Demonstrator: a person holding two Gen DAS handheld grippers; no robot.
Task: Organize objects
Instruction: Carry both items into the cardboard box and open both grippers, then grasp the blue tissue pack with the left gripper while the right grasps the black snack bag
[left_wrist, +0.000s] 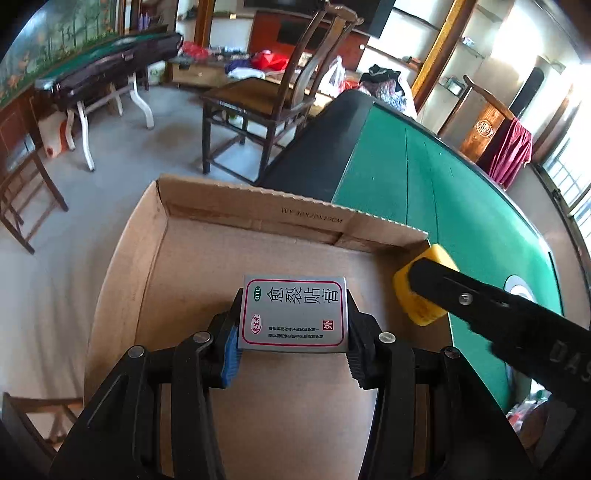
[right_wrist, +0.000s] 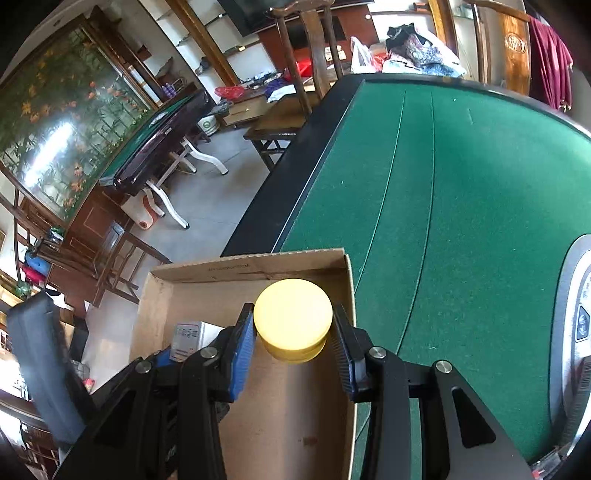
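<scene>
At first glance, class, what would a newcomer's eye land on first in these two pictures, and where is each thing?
The silver medicine box with bold Chinese lettering stands out first, clamped in the left gripper over the open cardboard box. Next comes the round yellow container, held by the right gripper above the same box near its right wall. Behind both spreads the green felt table.

A wooden chair (left_wrist: 258, 99) stands beside the green table (left_wrist: 443, 192).
</scene>
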